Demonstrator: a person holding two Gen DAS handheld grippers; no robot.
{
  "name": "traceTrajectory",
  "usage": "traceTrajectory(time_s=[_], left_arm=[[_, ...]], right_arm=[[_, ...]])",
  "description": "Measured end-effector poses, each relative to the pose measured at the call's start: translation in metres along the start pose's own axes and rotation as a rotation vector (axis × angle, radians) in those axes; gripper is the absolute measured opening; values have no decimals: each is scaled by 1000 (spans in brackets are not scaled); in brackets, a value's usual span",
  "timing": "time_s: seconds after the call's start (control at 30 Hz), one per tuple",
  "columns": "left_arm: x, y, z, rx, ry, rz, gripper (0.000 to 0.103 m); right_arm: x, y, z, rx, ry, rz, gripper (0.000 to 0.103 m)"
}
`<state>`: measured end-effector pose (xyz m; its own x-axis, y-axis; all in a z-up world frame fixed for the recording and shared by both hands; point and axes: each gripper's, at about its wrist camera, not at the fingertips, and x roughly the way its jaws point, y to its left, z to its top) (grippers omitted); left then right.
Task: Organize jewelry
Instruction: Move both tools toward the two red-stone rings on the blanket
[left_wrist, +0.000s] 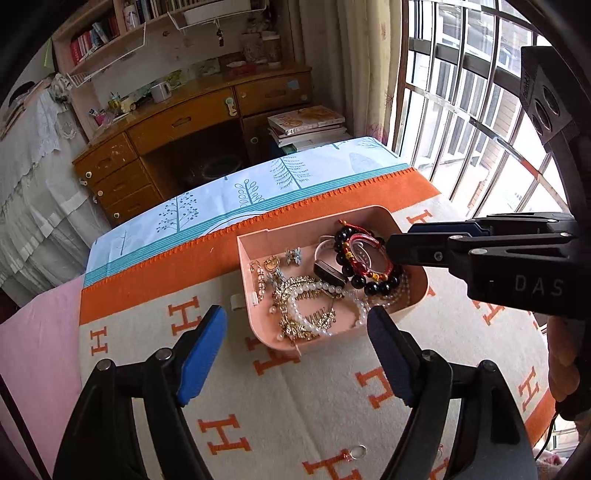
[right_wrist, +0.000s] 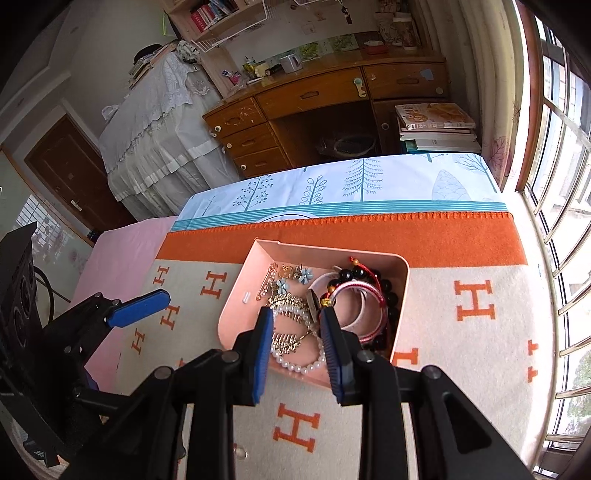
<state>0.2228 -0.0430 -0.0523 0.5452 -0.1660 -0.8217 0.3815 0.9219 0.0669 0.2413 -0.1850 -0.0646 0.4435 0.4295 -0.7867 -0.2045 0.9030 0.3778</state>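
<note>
Now your left gripper (left_wrist: 297, 354) gapes wide before pink tray (left_wrist: 373, 212); your right gripper (right_wrist: 297, 350), part-open, hovers over pearls (right_wrist: 299, 366), gripping nothing.

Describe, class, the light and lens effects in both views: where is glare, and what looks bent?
Left wrist view: daylight blows out the barred window to white, its bars bow, and black corners frame the round image; the pink tray is evenly lit and sharp. Right wrist view: the window at the right edge glares and curves strongly; the right gripper looms large but stays fairly sharp.
</note>
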Motion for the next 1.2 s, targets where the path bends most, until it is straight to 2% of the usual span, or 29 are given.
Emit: traceTrajectory(time_s=[0.23, 0.37, 0.57, 1.0, 1.2], left_arm=[[-26, -15, -40, 9, -8, -36, 80], [-38, -18, -62, -15, -14, -71, 87], [-50, -20, -92, -35, -44, -47, 88], [-42, -14, -140, -110, -61, -42, 88], [-24, -16, -159, -126, -13, -62, 88]], right_arm=[[-25, 5, -43, -23, -16, 4, 27], [-35, 12, -71, -59, -21, -4, 27], [-43, 22, -110, -97, -28, -6, 27], [-33, 21, -171, -187, 10, -37, 27], [-30, 17, -196, -197, 41, -17, 27]])
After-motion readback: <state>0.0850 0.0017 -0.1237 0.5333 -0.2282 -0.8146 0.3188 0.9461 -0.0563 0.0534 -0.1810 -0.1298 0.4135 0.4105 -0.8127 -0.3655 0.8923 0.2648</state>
